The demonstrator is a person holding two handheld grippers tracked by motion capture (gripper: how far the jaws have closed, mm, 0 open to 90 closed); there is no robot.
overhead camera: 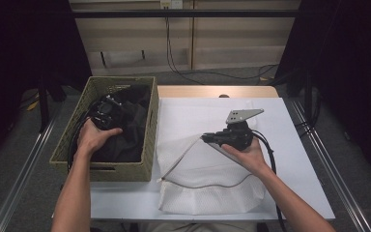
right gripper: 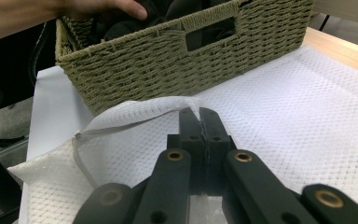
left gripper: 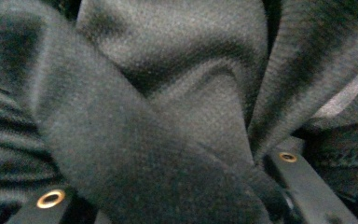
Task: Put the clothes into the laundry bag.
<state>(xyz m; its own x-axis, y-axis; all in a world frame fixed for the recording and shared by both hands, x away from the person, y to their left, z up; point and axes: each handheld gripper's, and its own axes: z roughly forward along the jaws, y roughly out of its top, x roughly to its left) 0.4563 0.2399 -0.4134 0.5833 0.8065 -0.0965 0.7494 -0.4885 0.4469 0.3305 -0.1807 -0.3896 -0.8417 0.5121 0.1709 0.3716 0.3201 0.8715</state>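
Observation:
A black cloth [overhead camera: 131,126] lies heaped in a woven green basket [overhead camera: 150,140] at the table's left. My left gripper [overhead camera: 107,112] reaches down into the basket. In the left gripper view its jaws stand to either side of a thick fold of the black cloth [left gripper: 168,70] and pinch it, so the left gripper [left gripper: 177,161] is shut on it. A white mesh bag [overhead camera: 207,181] lies flat on the table in front of the person. My right gripper [overhead camera: 206,138] is shut on the bag's raised open edge [right gripper: 168,103], right gripper [right gripper: 199,115] jaws together.
The basket [right gripper: 168,60] has a handle slot in its near wall and stands against the bag's left side. A white sheet [overhead camera: 193,111] covers the table; a wooden edge [overhead camera: 217,91] shows at the back. Cables trail on the floor beyond.

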